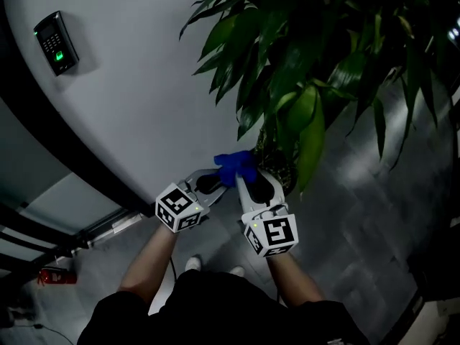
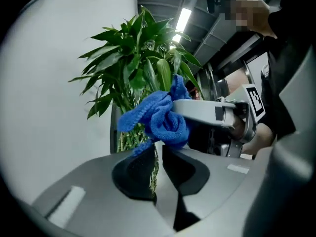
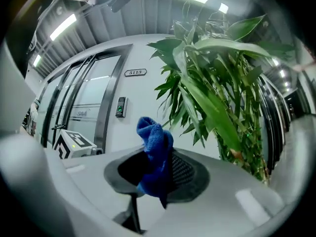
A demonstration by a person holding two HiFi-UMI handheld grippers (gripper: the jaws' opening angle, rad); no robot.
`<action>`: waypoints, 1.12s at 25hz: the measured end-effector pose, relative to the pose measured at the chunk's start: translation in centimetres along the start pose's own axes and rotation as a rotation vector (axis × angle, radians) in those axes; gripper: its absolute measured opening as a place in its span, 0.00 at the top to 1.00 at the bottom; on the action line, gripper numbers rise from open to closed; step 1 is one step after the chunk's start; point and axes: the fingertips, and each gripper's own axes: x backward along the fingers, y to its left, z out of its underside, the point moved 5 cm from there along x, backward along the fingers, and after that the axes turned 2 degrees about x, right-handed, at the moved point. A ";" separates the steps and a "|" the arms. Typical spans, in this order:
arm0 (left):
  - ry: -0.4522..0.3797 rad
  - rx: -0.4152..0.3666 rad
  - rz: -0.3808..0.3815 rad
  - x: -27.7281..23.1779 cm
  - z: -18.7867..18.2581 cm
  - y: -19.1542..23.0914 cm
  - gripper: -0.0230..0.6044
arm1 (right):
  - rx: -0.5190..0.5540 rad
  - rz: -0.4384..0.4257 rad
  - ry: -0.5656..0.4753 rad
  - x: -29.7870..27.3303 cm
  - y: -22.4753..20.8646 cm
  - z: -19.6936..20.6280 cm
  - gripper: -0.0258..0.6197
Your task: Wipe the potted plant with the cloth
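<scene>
The right tool (image 3: 159, 168) is clamped on a blue cloth (image 3: 154, 142), which bunches up out of its jaws. In the head view the cloth (image 1: 231, 165) sits low against the potted plant (image 1: 287, 63), near its stems and under its long green leaves. The left tool (image 2: 157, 154) stands only a little apart, with plant stems showing through the narrow gap. A corner of the cloth hangs just at its tips. A pale wall (image 1: 129, 106) behind the plant carries a keypad (image 1: 56, 43).

Office corridor: door keypad (image 1: 56, 43), numbered doorplate (image 3: 135, 72)
</scene>
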 end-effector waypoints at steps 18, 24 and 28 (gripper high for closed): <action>-0.110 0.023 -0.111 16.2 0.0 -2.8 0.87 | -0.020 0.153 -0.009 9.4 9.6 -1.2 0.79; -0.138 0.026 -0.056 19.3 0.9 -6.2 0.87 | -0.010 0.275 0.058 15.4 12.2 -0.2 0.79; -0.152 0.109 -0.095 20.7 1.9 -7.5 0.91 | -0.022 0.331 0.044 18.8 12.1 -1.1 0.79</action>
